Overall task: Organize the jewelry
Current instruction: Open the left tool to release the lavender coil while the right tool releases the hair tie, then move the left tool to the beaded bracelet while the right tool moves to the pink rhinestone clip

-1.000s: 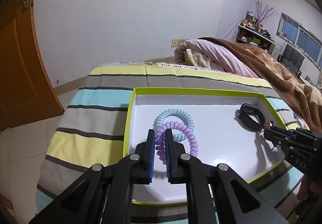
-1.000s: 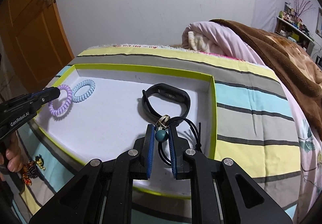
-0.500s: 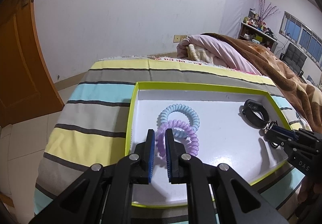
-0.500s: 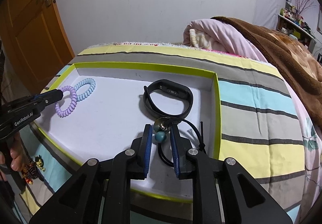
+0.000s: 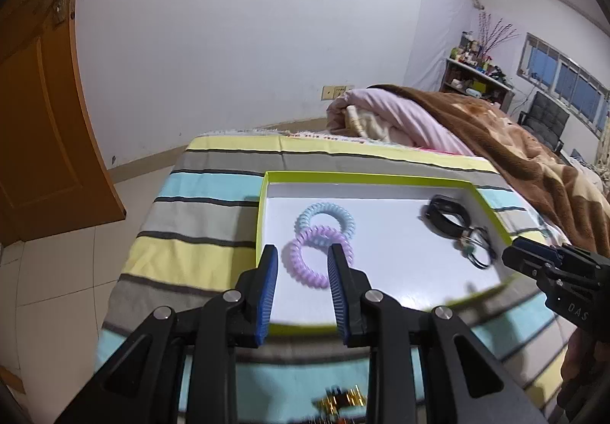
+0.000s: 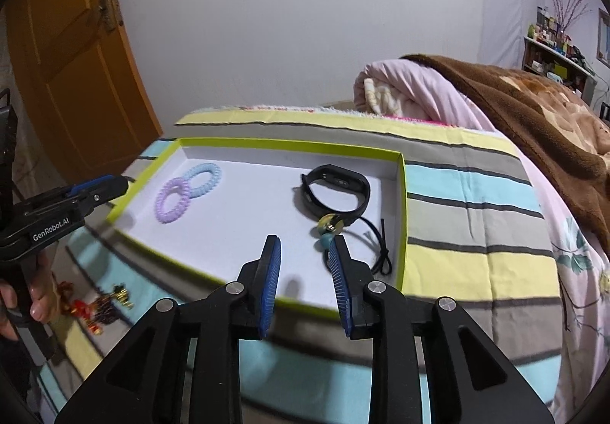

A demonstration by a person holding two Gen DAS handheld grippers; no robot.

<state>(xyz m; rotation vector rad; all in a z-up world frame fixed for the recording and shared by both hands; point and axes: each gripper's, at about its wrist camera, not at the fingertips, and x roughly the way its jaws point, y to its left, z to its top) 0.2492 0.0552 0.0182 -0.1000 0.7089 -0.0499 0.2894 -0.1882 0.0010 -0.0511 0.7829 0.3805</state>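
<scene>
Both our grippers, left gripper [image 5: 303,279] and right gripper [image 6: 305,267], gape wide and empty; the purple coil tie [image 5: 316,256] and beaded cord bracelet [image 6: 343,233] lie in the tray [image 6: 289,145]. Next we fetch the red-gold trinket [image 6: 95,304] at eight o'clock.

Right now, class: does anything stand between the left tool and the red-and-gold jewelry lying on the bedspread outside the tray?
Nothing visible does. The left tool is open above the tray's near rim. The red-and-gold jewelry lies on the striped bedspread on the near side of that rim, uncovered, with only bare cloth around it.
</scene>
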